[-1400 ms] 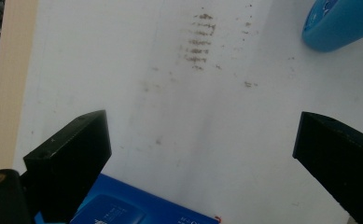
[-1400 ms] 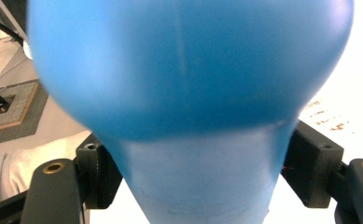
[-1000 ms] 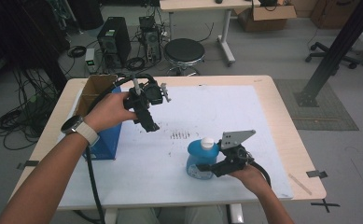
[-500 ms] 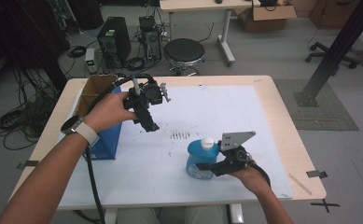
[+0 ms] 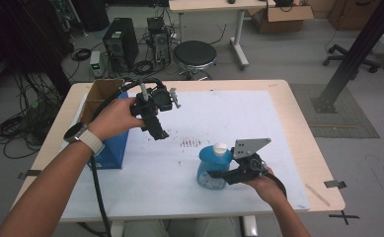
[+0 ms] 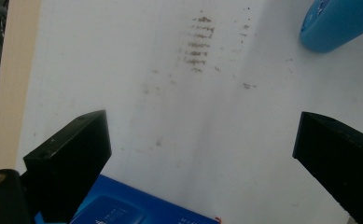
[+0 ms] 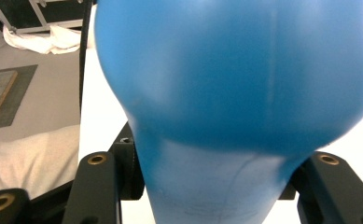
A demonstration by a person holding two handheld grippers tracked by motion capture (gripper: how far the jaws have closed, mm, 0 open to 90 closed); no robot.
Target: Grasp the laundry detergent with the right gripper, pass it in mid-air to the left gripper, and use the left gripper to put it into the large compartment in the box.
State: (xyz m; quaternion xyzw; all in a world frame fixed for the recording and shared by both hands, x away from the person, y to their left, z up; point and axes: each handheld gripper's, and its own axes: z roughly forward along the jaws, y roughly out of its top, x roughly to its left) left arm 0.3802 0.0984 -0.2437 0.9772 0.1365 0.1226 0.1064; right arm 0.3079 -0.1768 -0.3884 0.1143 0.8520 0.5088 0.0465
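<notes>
Right gripper [image 5: 222, 176] fingers just closed onto the blue bottle [image 5: 210, 168] — left gripper [image 5: 159, 131] stays wide.

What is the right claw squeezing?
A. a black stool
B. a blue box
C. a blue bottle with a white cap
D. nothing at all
C. The right claw is shut on the narrow part of the blue bottle, which stands on the table with its white cap on top; in the right gripper view the bottle sits pinched between the two black jaws.
</notes>
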